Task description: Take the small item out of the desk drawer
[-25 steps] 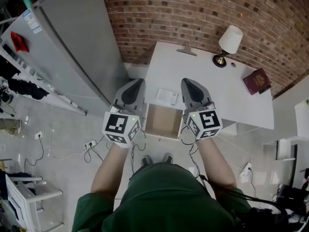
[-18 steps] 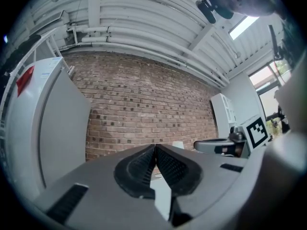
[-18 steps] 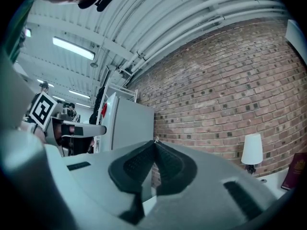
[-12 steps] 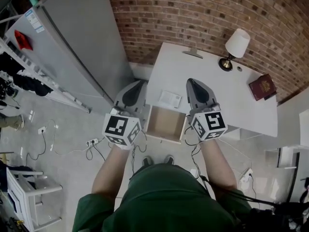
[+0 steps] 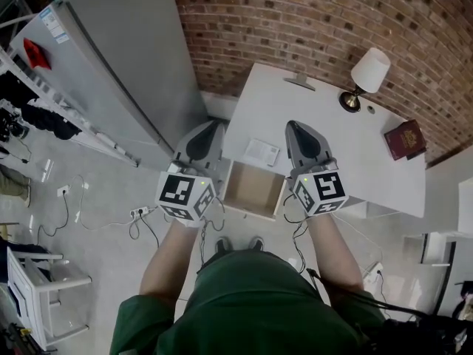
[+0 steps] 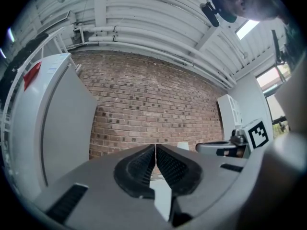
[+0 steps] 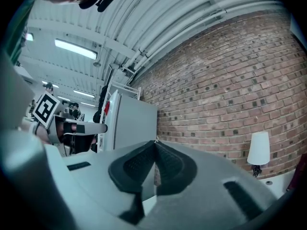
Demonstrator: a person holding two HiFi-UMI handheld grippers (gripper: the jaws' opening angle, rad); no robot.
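You have open room above the drawer [image 5: 253, 188], between your left gripper [image 5: 214, 126] and right gripper [image 5: 293, 126]; the grey cabinet [image 5: 111, 65] crowds your left; lamp [image 5: 369, 72] and book [image 5: 404, 139] stand well off right.

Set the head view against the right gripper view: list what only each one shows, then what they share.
Only the head view: the open drawer with its bare brown floor, a white card on the desk just behind it, and a red book. Only the right gripper view: ceiling lights, and the right tongs shut tip to tip with nothing between them. Both: the brick wall, the lamp, the grey cabinet and the left tongs.
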